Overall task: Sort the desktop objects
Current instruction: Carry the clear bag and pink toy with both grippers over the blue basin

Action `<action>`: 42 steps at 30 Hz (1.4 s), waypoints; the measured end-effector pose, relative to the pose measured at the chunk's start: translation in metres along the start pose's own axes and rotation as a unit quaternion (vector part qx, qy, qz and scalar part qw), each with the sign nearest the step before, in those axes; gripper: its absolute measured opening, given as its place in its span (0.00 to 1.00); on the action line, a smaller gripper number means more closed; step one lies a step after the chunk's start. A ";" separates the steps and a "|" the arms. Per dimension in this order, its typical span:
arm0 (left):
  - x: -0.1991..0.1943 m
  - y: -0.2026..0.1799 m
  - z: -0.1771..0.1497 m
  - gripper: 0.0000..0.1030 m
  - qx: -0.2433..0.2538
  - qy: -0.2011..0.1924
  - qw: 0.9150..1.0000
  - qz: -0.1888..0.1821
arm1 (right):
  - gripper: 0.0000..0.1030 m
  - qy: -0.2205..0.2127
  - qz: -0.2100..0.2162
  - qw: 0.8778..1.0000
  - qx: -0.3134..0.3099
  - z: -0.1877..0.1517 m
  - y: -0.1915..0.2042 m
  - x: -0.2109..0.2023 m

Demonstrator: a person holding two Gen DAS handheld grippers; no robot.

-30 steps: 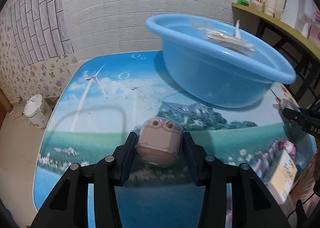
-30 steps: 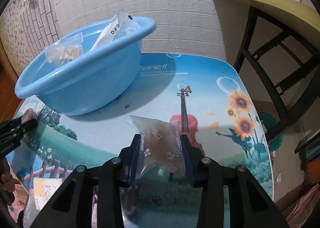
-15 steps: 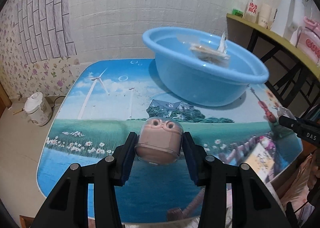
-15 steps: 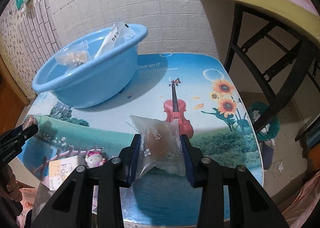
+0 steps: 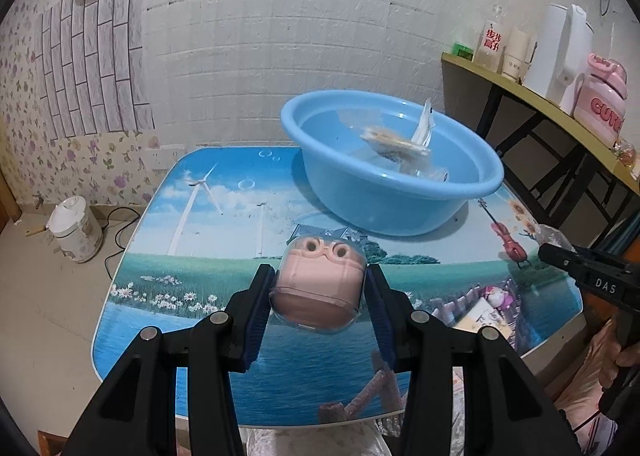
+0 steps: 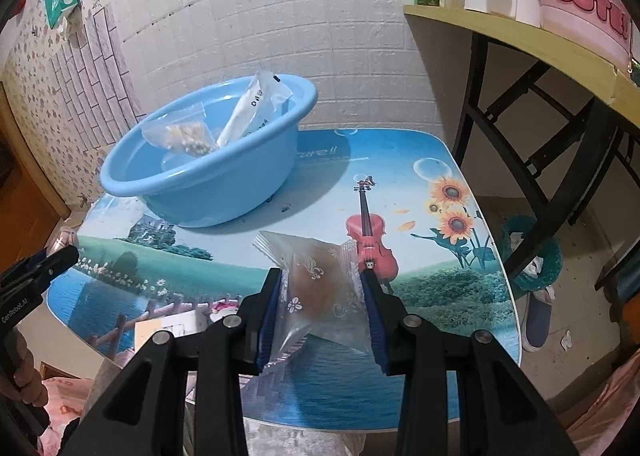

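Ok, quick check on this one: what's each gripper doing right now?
Left gripper: closed on the pink case, held above the table.
Right gripper: closed on the clear snack packet, also off the table.

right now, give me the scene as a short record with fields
left tongs: shut on pink case, held above the table
right tongs: shut on clear pastry packet, also in the air
basin: blue, at the table's far side, holds a bag of small pale pieces and a white sachet
left on table: small box
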State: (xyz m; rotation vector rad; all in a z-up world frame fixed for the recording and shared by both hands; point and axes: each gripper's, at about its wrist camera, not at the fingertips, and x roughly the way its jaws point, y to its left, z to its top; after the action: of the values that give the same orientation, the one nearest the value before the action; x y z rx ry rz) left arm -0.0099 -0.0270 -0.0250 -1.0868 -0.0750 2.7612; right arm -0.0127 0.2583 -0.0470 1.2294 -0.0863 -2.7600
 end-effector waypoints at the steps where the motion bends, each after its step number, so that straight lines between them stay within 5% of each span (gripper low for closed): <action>1: -0.001 -0.001 0.001 0.42 0.001 -0.002 1.000 -0.001 | 0.38 0.000 0.002 1.000 0.001 0.000 0.001 0.000; 42: 0.000 -0.043 0.083 0.42 0.045 -0.037 0.998 -0.022 | 0.38 -0.045 0.074 0.996 -0.027 0.076 0.051 -0.010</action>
State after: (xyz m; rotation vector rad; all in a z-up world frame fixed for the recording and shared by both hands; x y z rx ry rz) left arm -0.0602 0.0165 0.0399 -0.9487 0.0168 2.7371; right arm -0.0578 0.2089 0.0166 1.0416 -0.1057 -2.6710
